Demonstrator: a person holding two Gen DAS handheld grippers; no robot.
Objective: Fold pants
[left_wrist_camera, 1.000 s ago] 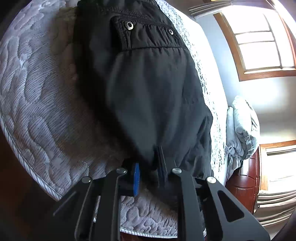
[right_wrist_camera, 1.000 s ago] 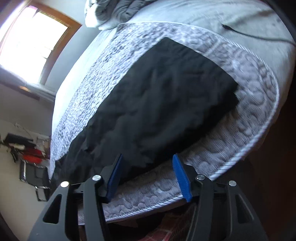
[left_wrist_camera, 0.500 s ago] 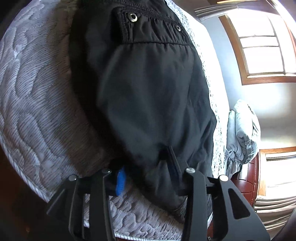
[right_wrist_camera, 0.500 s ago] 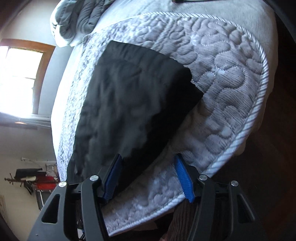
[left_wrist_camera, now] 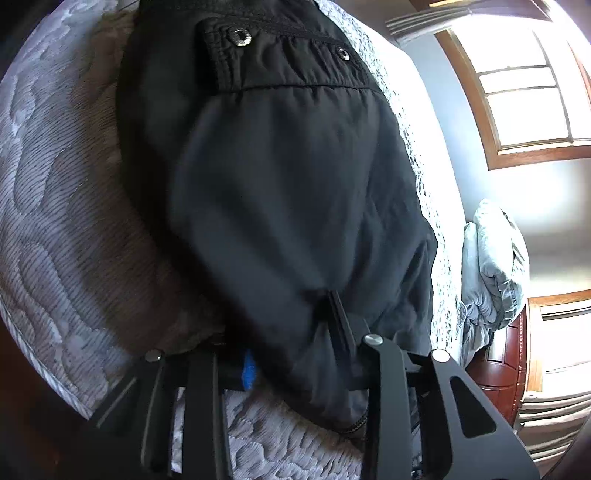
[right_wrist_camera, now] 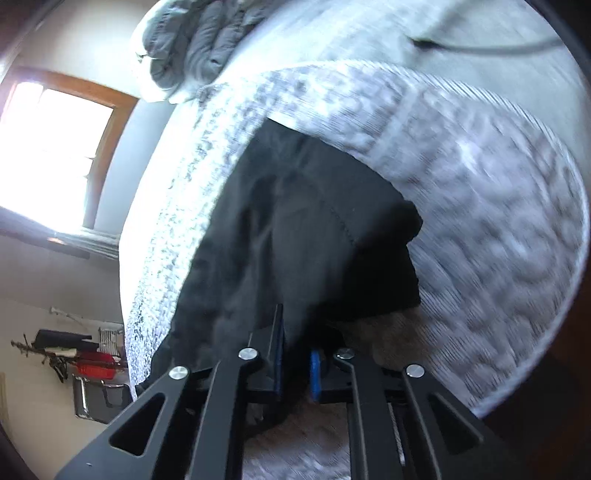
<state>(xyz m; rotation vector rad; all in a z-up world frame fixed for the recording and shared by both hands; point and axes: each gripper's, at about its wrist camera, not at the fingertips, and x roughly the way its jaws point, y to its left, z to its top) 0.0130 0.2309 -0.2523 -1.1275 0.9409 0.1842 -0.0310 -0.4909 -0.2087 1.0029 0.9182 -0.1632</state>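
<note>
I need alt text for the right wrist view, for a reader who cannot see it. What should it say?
The right tool is shut on the near edge of black pants lying on a quilted grey mattress; its jaws have just closed. Behind are a rumpled grey blanket and a bright window; the picture is motion-blurred.

Black pants [left_wrist_camera: 295, 192], silver snaps [left_wrist_camera: 239, 36]. Grey-white quilt [left_wrist_camera: 62, 206], swirled stitching, white piped edge. Pale grey duvet [left_wrist_camera: 491, 258], bunched far right. Brown wooden window frame [left_wrist_camera: 476, 122]. Black grippers, blue pads [right_wrist_camera: 315, 374]. Reddish-brown wooden furniture [left_wrist_camera: 495, 369]. Red and black clutter [right_wrist_camera: 88, 363] against cream wall, left.
</note>
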